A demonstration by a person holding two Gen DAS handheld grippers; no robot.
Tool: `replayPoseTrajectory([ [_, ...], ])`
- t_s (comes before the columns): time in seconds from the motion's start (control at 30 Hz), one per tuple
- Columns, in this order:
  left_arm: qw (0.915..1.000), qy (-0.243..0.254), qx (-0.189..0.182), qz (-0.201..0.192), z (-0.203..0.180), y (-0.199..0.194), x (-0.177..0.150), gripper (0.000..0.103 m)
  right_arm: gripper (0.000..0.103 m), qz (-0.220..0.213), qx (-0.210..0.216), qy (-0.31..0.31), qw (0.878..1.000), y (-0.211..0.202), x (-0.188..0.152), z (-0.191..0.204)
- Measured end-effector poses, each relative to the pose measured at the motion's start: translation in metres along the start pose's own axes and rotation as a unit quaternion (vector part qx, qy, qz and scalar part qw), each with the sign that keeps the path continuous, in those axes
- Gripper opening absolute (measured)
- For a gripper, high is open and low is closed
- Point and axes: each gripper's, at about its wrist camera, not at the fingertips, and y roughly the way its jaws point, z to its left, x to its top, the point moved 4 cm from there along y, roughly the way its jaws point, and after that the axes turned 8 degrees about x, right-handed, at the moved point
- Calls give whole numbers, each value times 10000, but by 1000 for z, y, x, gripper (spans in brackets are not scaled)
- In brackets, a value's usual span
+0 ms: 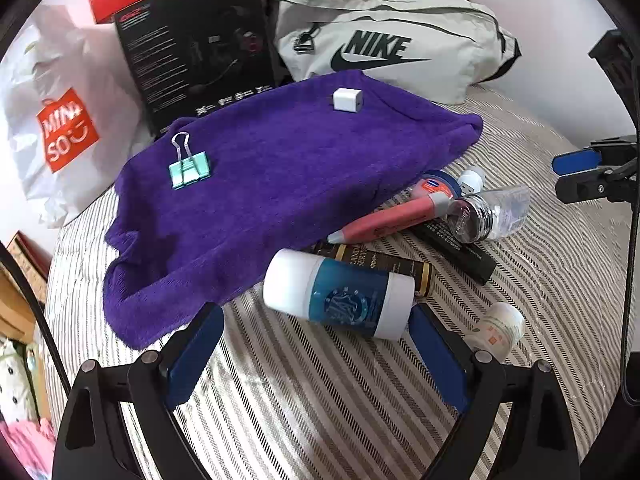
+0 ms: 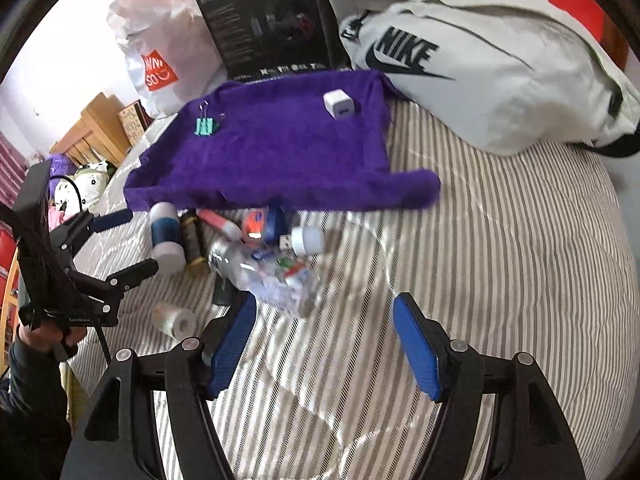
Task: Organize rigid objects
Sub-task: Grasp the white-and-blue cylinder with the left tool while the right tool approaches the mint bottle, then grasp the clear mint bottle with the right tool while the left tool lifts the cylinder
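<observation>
Nearest us, our left gripper [image 1: 316, 356] stands released over the striped bedcover [image 1: 320, 408], empty, a white-and-blue bottle [image 1: 340, 294] just beyond its fingertips. Our right gripper [image 2: 324, 344] is released too, near the small clutter. On the purple towel [image 1: 280, 168] lie a binder clip [image 1: 188, 166] and a white charger [image 1: 348, 99].

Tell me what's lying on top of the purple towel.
On the purple towel lie a teal binder clip and a white charger plug. Anything beneath the towel stays hidden.

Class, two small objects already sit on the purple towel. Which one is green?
The binder clip, teal-green with wire handles, near the towel's left edge; the charger cube is white.
</observation>
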Motion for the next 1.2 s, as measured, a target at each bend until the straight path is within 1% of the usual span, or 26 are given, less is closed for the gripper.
replayPoseTrajectory([
  [0.07, 9999, 94, -89, 23, -3, 3, 2, 94, 70, 43, 16, 14, 10000, 2, -2, -1],
  [0.27, 9994, 284, -114, 138, -9, 15, 9, 94, 70, 200, 27, -98, 9997, 13, -1, 5],
  [0.33, 9993, 264, -174, 177, -10, 21, 10, 94, 70, 238, 85, -163, 9995, 16, -2, 9],
  [0.4, 9994, 136, -269, 179, -9, 24, 11, 93, 70, 289, 111, -257, 9992, 19, -3, 13],
  [0.47, 9988, -74, -456, 184, -8, 25, 11, 77, 70, 338, 145, -355, 9987, 22, -5, 19],
  [0.5, 9985, -202, -458, 214, -6, 26, 10, 77, 70, 375, 167, -387, 9984, 24, -5, 22],
  [0.57, 9987, -293, -345, 224, -5, 25, 8, 77, 70, 414, 225, -385, 9981, 28, -6, 27],
  [0.63, 9989, -347, -224, 229, -4, 23, 4, 77, 70, 374, 331, -134, 9987, 31, -5, 29],
  [0.7, 9983, -465, -261, 231, -2, 20, -1, 77, 70, 293, 486, 278, 9980, 34, -4, 31],
  [0.8, 9973, -610, -323, 238, 1, 19, -9, 76, 70, 204, 492, 779, 9955, 41, -3, 29],
  [0.93, 9974, -650, -290, 135, 2, 14, -15, 76, 71, 125, 513, 1450, 9880, 48, -3, 26],
  [0.97, 9972, -679, -307, 115, 3, 13, -16, 76, 74, 86, 418, 1522, 9874, 49, -2, 26],
  [1.0, 9968, -719, -333, 92, 3, 12, -17, 76, 80, 35, 298, 1550, 9875, 49, -1, 26],
  [1.07, 9961, -783, -391, 62, 5, 11, -19, 76, 88, -52, 104, 1559, 9877, 49, 2, 28],
  [1.2, 9955, -838, -451, 0, 5, 8, -23, 76, 89, -92, 30, 1606, 9870, 52, 6, 34],
])
